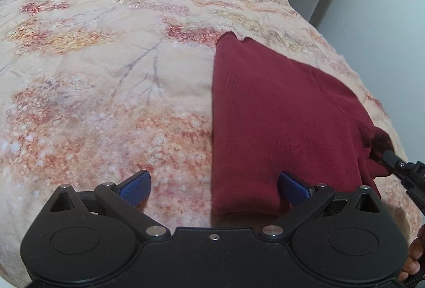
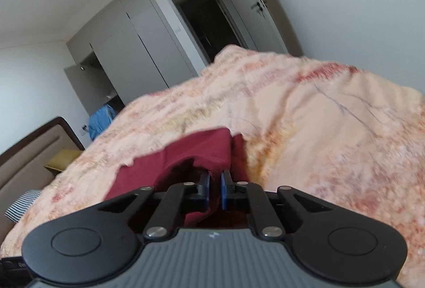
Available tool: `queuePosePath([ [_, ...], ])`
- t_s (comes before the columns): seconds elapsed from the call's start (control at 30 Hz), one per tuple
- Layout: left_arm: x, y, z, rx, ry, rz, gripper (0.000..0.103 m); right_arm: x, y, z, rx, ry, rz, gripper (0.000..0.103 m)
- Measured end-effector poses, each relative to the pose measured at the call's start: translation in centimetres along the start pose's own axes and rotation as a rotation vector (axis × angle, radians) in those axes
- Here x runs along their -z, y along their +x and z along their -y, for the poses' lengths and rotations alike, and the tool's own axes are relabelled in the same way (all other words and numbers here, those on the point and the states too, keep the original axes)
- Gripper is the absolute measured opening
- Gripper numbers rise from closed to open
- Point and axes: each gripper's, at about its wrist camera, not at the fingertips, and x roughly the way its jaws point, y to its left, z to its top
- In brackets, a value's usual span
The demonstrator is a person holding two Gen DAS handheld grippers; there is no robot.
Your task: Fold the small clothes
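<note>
Red garment (image 1: 279,115) at 3 o'clock on bedspread (image 1: 106,75), seemingly half folded | left gripper (image 1: 214,188) wide open, empty | right gripper (image 2: 215,185) pinched on its edge | folds seemingly remained.

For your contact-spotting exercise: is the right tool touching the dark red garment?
Touching. The right wrist view shows the right tool with its blue pads nearly closed on a raised fold of the dark red garment.

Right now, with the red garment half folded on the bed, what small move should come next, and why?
Probably carry the right tongs, shut on the red garment, across over it to lay that edge flat. The left tongs are open, low at its near corner, and hold nothing, so only the right side can make the fold.
</note>
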Motion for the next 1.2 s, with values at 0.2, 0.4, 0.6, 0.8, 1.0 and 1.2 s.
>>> queuePosePath([
  [0.2,0.1,0.0,0.1,-0.002,0.010,-0.006,0.102,0.8,-0.2,-0.5,0.030,-0.041,0.001,0.012],
  [0.4,0.2,0.0,0.1,-0.005,0.009,-0.002,0.102,0.9,-2.5,-2.7,0.067,-0.157,0.059,0.048],
  [0.6,0.3,-0.2,0.0,-0.003,0.003,-0.004,0.102,2.3,-3.4,-5.3,-0.012,-0.229,0.003,0.077],
  [0.8,0.4,-0.3,-0.3,0.000,0.000,-0.006,0.102,4.9,-2.0,-5.4,0.064,-0.257,-0.128,0.088],
  [1.0,0.6,-0.3,-0.3,-0.001,0.002,-0.006,0.102,5.2,-2.1,-4.2,0.068,-0.186,-0.157,0.092],
  [1.2,0.7,-0.2,-0.3,0.001,-0.001,-0.005,0.102,5.1,-2.0,-4.2,0.083,-0.184,-0.158,0.097],
])
